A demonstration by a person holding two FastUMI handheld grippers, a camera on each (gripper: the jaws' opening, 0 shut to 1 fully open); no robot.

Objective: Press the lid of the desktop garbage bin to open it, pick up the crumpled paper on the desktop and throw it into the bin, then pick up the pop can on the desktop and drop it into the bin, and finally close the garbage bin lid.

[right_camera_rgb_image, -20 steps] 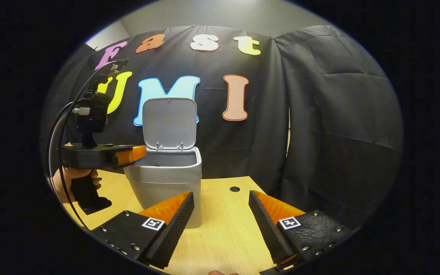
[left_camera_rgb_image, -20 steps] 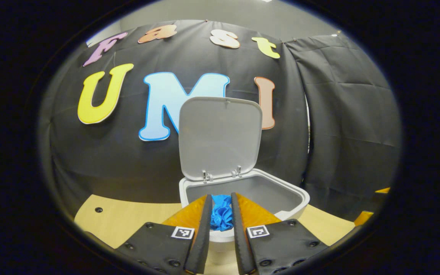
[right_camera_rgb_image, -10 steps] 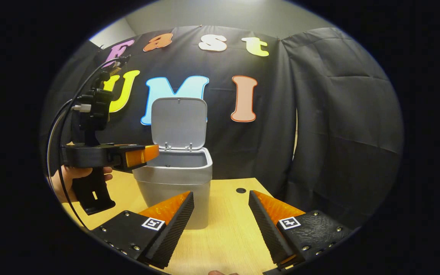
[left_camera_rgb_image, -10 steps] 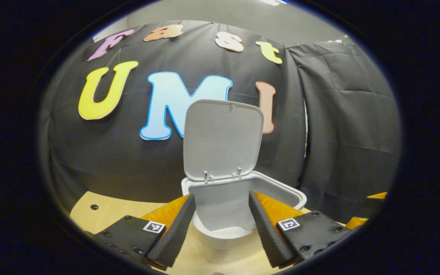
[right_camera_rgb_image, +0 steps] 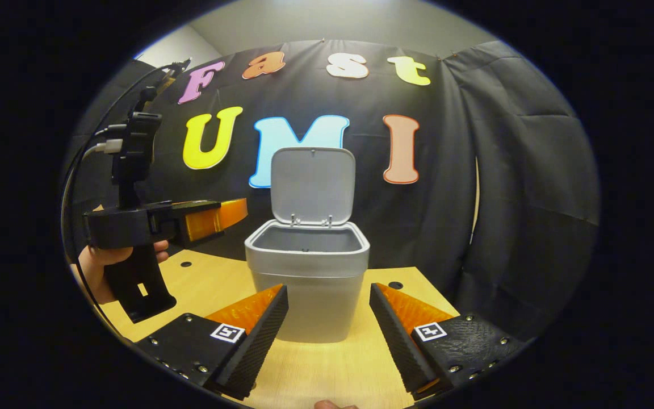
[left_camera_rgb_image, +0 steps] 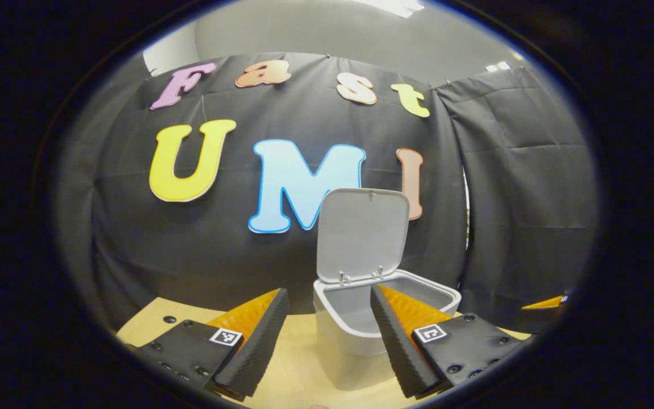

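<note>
the garbage bin stands on the wooden tabletop near the black cloth wall, its lid raised upright on rear hinges. the left claw, spread wide and holding nothing, hangs above and just beside the bin's near rim. the right claw, also wide apart and empty, faces the bin's front. a hand grips the left claw's handle.

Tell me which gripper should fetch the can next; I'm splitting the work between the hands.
Probably the right gripper: it hangs low over the table, open and empty. The left gripper, also open, is held up beside the bin, level with its rim. No can is visible, so this is tentative.
</note>
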